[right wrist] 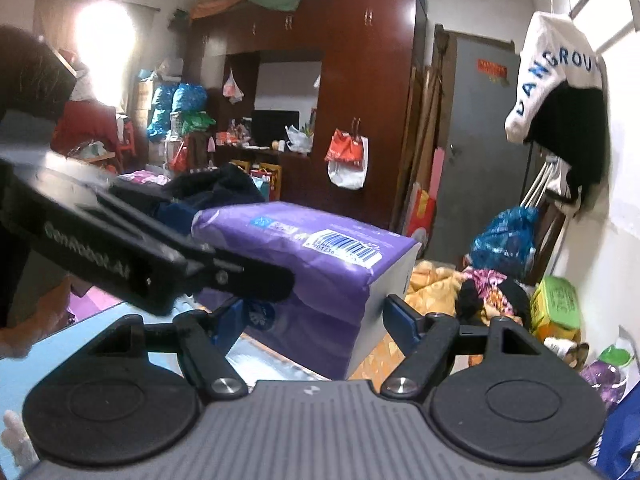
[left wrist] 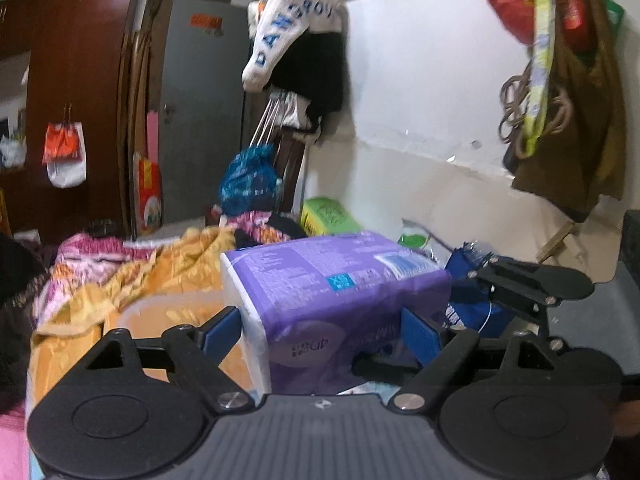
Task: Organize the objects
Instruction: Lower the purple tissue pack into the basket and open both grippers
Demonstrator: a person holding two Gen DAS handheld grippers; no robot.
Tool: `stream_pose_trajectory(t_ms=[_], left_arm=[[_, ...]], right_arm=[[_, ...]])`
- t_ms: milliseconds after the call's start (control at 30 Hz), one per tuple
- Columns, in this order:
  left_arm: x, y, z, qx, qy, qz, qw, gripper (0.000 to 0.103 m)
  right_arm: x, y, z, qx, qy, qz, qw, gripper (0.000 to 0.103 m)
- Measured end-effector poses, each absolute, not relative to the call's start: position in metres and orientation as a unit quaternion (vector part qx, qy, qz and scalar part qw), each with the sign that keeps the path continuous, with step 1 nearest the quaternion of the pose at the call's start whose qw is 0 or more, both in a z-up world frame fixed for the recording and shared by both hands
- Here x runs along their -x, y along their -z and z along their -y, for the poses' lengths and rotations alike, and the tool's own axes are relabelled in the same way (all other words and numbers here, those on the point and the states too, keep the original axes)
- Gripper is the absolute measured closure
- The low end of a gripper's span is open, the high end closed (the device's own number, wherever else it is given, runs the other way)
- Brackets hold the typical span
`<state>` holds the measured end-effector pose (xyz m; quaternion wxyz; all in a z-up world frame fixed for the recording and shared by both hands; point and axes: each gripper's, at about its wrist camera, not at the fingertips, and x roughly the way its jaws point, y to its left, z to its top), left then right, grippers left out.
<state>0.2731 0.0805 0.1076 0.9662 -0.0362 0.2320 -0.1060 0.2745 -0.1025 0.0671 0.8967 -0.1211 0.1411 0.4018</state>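
A purple plastic-wrapped pack (left wrist: 332, 296) with white ends is held up in the air between both grippers. My left gripper (left wrist: 320, 334) is shut on the pack, its blue pads pressing the two sides. The right gripper's black frame (left wrist: 532, 284) shows at the pack's right end. In the right wrist view the same pack (right wrist: 320, 264), barcode up, sits between the blue pads of my right gripper (right wrist: 316, 320), which is shut on it. The left gripper's black body (right wrist: 120, 248) reaches in from the left onto the pack.
An unmade bed with orange and pink bedding (left wrist: 120, 280) lies below. A green box (left wrist: 328, 216) and a blue bag (left wrist: 250, 180) stand by the white wall. Clothes and bags (left wrist: 568, 80) hang on the wall. A dark wardrobe (right wrist: 360, 100) and grey door (right wrist: 476, 152) stand behind.
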Motion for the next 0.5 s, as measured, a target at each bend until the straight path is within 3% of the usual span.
stream_pose_trajectory(t_ms=[333,400,467,500], left_arm=[[-0.29,-0.084,-0.088,0.019,0.069,-0.265,0.962,0.016],[-0.288,-0.084,-0.087,0.003,0.039,-0.262,0.964,0.016],[-0.28,-0.084,-0.086,-0.015,0.032,-0.256,0.966,0.016],[-0.274,-0.085,-0.086,-0.024,0.03,-0.252,0.967,0.016]], right_arm=[[-0.281,-0.047,0.086,0.165,-0.393,-0.172,0.888,0.027],[-0.276,-0.049,0.09,0.166,-0.382,-0.167,0.894,0.023],[-0.268,-0.051,0.099,0.171,-0.374,-0.158,0.898,0.011],[-0.263,-0.053,0.104,0.168,-0.369,-0.154,0.901,0.011]])
